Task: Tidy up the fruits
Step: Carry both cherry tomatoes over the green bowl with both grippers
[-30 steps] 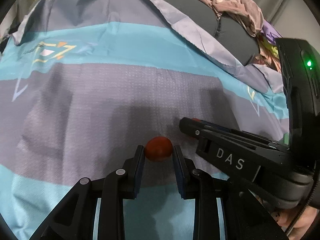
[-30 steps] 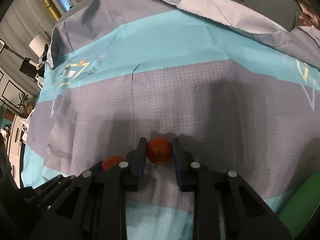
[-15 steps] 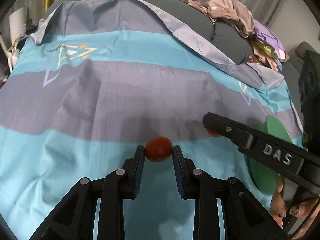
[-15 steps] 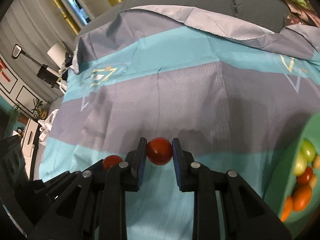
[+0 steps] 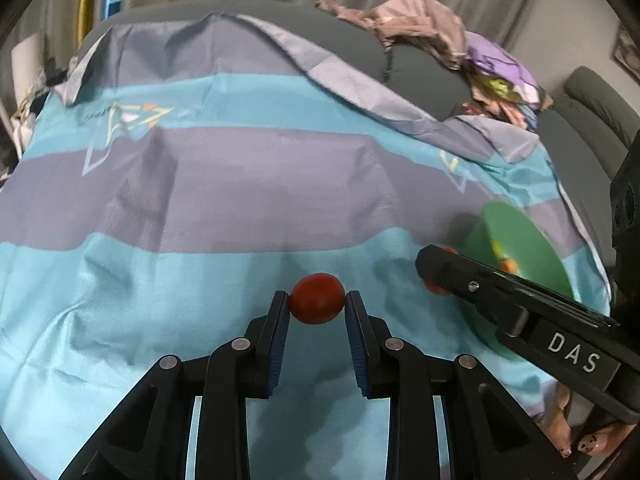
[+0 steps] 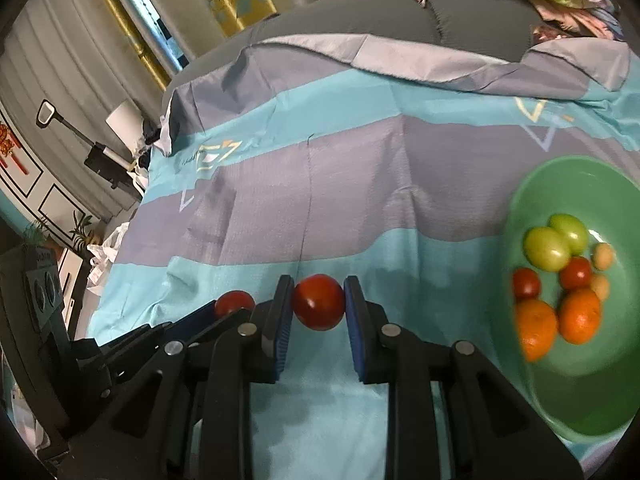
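Note:
My left gripper (image 5: 317,300) is shut on a red tomato (image 5: 317,298) and holds it above the striped cloth. My right gripper (image 6: 319,300) is shut on another red tomato (image 6: 319,301), also lifted. The left gripper's tomato also shows in the right wrist view (image 6: 234,303), low on the left. The right gripper also shows in the left wrist view (image 5: 436,272), with a bit of its tomato behind its fingertip. A green bowl (image 6: 532,192) at the right holds several green, red and orange fruits. The bowl also shows in the left wrist view (image 5: 520,236), behind the right gripper.
A teal and grey striped cloth (image 5: 200,200) covers a bed or couch. A pile of clothes (image 5: 440,40) lies at the far right back. A lamp and furniture (image 6: 100,152) stand off the cloth's left edge.
Both grippers have risen and drawn back with their tomatoes held. The green bowl has come into fuller view at the right.

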`<act>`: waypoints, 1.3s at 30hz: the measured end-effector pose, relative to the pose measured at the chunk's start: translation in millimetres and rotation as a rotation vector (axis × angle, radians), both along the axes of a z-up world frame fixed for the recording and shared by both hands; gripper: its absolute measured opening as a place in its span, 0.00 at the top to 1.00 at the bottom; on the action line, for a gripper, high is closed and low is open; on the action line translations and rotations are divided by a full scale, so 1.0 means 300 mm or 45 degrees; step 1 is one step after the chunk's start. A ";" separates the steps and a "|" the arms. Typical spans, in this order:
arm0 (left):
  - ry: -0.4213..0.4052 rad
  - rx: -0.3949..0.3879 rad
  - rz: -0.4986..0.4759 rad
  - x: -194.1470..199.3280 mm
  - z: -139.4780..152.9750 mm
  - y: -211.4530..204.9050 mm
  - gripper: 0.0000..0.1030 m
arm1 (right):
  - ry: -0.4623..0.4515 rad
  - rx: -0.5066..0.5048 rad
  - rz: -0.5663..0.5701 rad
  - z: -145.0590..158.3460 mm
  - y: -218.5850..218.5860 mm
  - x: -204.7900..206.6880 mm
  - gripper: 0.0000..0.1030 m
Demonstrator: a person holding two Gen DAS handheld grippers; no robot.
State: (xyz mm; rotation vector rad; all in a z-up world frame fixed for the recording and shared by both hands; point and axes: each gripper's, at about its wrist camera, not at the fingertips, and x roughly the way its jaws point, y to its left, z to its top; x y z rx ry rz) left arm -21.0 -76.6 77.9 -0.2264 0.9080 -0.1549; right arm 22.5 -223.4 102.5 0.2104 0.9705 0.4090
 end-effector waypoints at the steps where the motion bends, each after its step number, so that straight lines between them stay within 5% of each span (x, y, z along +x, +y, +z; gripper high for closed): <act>1: -0.011 -0.002 -0.009 -0.004 0.006 -0.009 0.72 | -0.015 0.003 -0.012 0.012 -0.015 -0.007 0.74; 11: -0.131 0.032 -0.120 -0.004 0.089 -0.174 0.72 | -0.124 0.056 -0.163 0.097 -0.203 -0.044 0.74; 20: -0.005 0.035 -0.063 0.094 0.005 -0.103 0.71 | -0.114 0.108 -0.214 0.085 -0.279 -0.041 0.74; 24: 0.039 0.026 -0.004 0.177 -0.050 -0.053 0.56 | -0.109 0.106 -0.206 0.080 -0.273 -0.034 0.74; 31: 0.139 -0.081 0.100 0.354 -0.117 0.011 0.56 | -0.098 0.097 -0.175 0.067 -0.260 -0.013 0.74; 39: 0.206 -0.086 0.161 0.471 -0.197 0.033 0.56 | -0.080 0.081 -0.169 0.052 -0.256 0.002 0.74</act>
